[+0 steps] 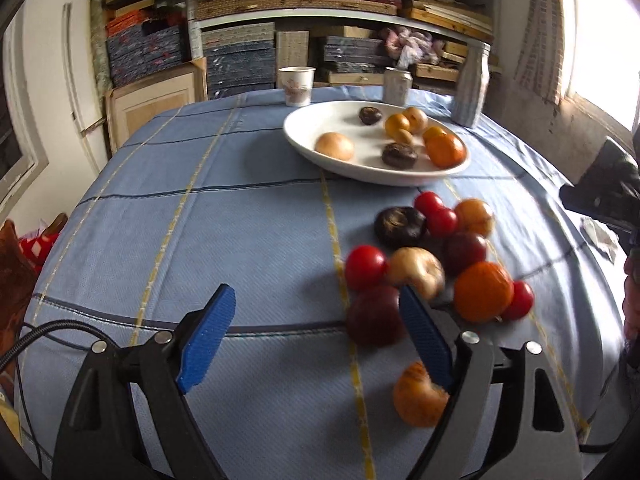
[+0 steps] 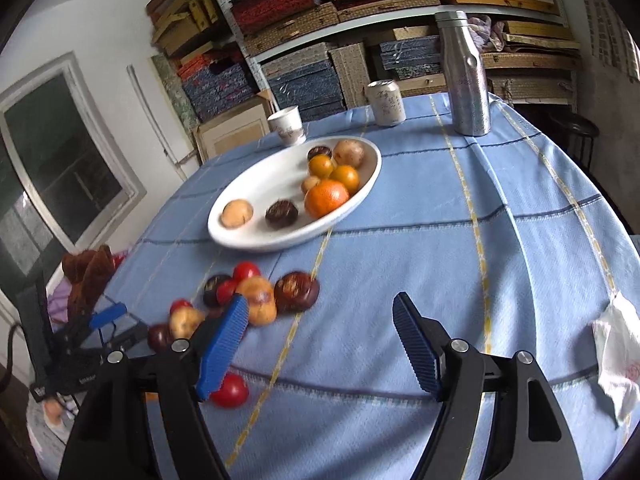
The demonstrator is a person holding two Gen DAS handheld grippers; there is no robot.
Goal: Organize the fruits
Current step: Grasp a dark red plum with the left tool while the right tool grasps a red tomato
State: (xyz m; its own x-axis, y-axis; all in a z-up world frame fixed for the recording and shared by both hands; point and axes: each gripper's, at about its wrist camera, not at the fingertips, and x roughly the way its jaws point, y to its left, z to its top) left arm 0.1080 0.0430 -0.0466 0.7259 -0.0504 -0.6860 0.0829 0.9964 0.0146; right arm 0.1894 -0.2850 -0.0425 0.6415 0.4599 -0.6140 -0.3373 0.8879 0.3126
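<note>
1. Fruits, a loose cluster of red, orange and dark round pieces (image 1: 432, 264), lay on the blue checked tablecloth (image 1: 200, 220).
2. Left gripper (image 1: 316, 336) hovered beside them, blue pads apart, empty.
3. Behind sat the white oval plate (image 2: 248, 196) holding more fruit.
4. Right gripper (image 2: 320, 344) hung open, empty.

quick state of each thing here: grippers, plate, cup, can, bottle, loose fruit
left gripper: open, holding nothing
right gripper: open, holding nothing
white plate: partly filled with fruit
paper cup: upright
can: upright
metal bottle: upright, capped
loose fruit: clustered on the tablecloth
</note>
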